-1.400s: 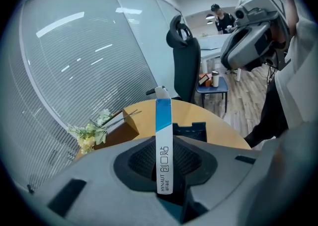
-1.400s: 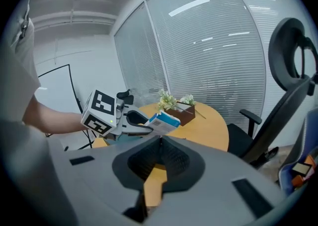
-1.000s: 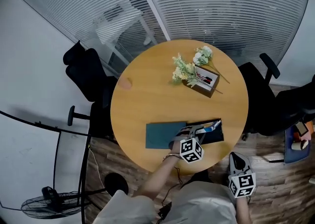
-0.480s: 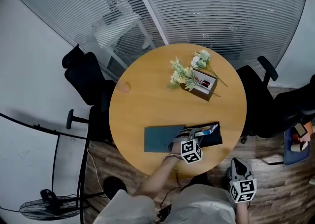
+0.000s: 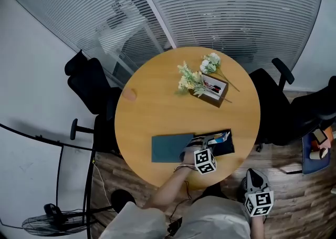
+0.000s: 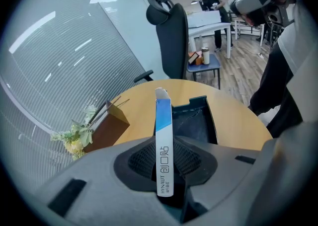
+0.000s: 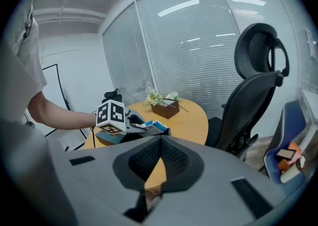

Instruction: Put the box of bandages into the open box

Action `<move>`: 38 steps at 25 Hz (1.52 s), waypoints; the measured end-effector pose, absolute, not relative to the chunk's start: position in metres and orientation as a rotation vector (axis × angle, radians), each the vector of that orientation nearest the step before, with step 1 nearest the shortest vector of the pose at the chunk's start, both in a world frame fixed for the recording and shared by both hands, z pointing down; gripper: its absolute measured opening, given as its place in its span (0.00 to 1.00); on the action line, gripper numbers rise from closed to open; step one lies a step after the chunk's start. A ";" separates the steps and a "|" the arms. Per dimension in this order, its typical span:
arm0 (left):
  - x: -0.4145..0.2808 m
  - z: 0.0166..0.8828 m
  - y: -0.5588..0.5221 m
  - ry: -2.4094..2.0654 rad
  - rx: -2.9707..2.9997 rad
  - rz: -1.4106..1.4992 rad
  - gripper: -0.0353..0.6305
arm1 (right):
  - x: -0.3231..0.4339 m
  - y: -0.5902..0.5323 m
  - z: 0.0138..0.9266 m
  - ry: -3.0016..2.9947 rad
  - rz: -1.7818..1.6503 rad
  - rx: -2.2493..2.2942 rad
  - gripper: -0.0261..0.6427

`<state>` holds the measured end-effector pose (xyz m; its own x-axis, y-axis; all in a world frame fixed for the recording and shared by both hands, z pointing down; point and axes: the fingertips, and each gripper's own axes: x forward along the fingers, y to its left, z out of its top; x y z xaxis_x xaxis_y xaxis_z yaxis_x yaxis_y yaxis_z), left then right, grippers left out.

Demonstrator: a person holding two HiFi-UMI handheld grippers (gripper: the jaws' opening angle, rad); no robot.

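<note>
The bandage box [image 6: 163, 145], white with a blue top, stands edge-on between the jaws of my left gripper [image 6: 165, 163], which is shut on it. In the head view that gripper [image 5: 210, 141] holds the bandage box [image 5: 220, 137] over the dark open box [image 5: 227, 148] near the table's front edge. The open box [image 6: 196, 123] lies just past the bandage box's tip. My right gripper [image 5: 254, 176] hangs off the table to the right of the person's lap. Its jaws [image 7: 160, 143] are shut with nothing between them.
A teal lid [image 5: 169, 148] lies flat just left of the open box. A brown box with flowers [image 5: 207, 83] sits at the far side of the round wooden table [image 5: 157, 112]. Black office chairs [image 5: 92, 83] stand around the table; a fan [image 5: 50, 219] is lower left.
The head view has shifted a little. My left gripper still holds the bandage box over the open box, and my right gripper stays low beside the lap.
</note>
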<state>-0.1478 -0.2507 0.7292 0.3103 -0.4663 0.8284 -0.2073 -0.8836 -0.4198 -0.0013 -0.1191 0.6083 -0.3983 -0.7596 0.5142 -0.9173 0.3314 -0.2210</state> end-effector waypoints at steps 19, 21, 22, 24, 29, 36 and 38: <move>-0.144 0.751 -0.257 0.576 -2.271 -1.674 0.18 | 0.017 -0.121 0.607 -2.273 0.729 1.544 0.04; -0.144 0.753 -0.258 0.572 -2.269 -1.676 0.18 | 0.019 -0.122 0.606 -2.271 0.730 1.553 0.04; -0.143 0.754 -0.258 0.566 -2.266 -1.678 0.18 | 0.019 -0.123 0.605 -2.272 0.728 1.556 0.04; -0.142 0.757 -0.258 0.553 -2.266 -1.683 0.18 | 0.020 -0.125 0.604 -2.273 0.723 1.557 0.04; -0.139 0.758 -0.255 0.539 -2.272 -1.678 0.18 | 0.022 -0.126 0.606 -2.269 0.723 1.559 0.04; -0.134 0.762 -0.246 0.496 -2.307 -1.661 0.18 | 0.021 -0.125 0.609 -2.273 0.726 1.535 0.04; -0.133 0.765 -0.242 0.475 -2.312 -1.667 0.18 | 0.022 -0.123 0.610 -2.270 0.742 1.542 0.04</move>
